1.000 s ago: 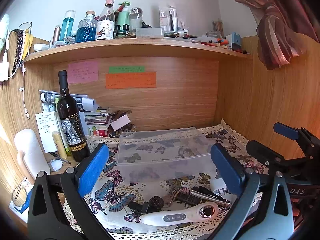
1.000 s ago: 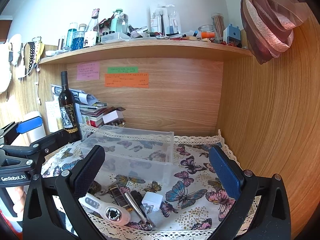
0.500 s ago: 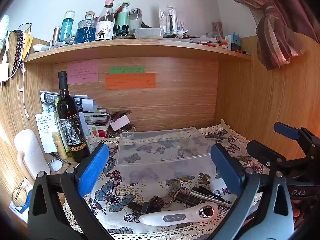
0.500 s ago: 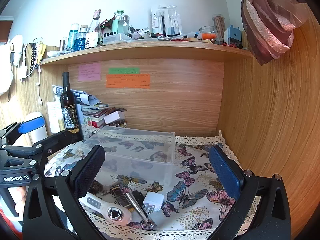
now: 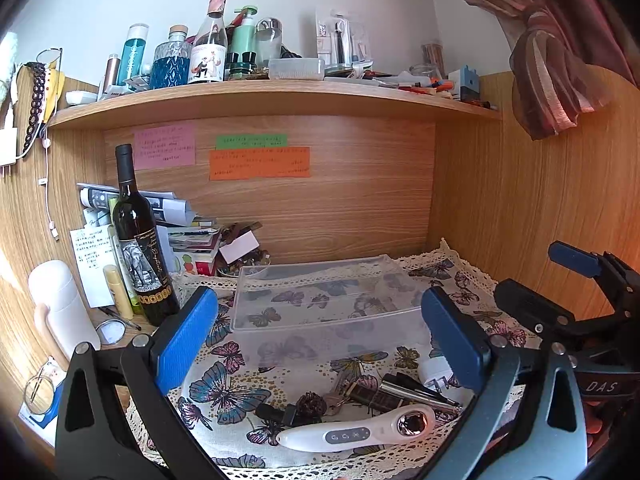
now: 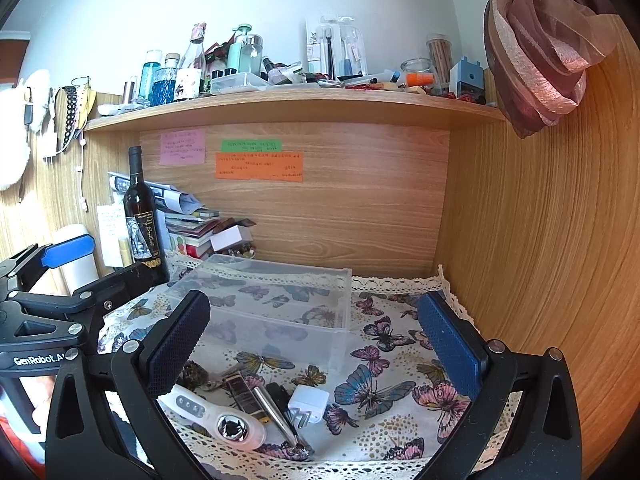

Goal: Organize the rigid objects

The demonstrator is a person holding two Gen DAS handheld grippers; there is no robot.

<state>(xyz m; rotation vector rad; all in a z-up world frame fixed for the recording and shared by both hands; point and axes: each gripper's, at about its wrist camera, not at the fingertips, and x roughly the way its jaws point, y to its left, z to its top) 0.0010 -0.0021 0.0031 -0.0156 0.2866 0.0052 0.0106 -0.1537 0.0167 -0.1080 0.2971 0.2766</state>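
While both pairs hang above the bench, the left tongs (image 5: 318,344) stand wide open with nothing between the blue pads, and the right tongs (image 6: 318,340) gape the same way, empty. Each pair shows at the edge of the other's view, side by side, apart.

Below and between the pads lies a small heap of hard things on the butterfly cloth (image 6: 384,384), near its front lace edge. A white handheld device (image 5: 360,434) with grey buttons and a round metal head lies nearest the front. Just behind it: a black key fob (image 5: 280,414), a dark lighter (image 6: 244,396), a metal pen (image 6: 276,410), all close together, some touching. A white charger plug (image 6: 309,399) sits at the right end of the heap, prongs toward the front.

Behind the heap stands a clear plastic box (image 5: 328,300), a divider across it, nothing seen inside.

Further left, a dark wine bottle (image 5: 138,240) stands upright before stacked papers and books (image 5: 192,240). A white flask (image 5: 64,304) stands at far left. Coloured notes (image 6: 258,164) stick on the wooden back panel; a crowded shelf (image 5: 272,98) runs above.
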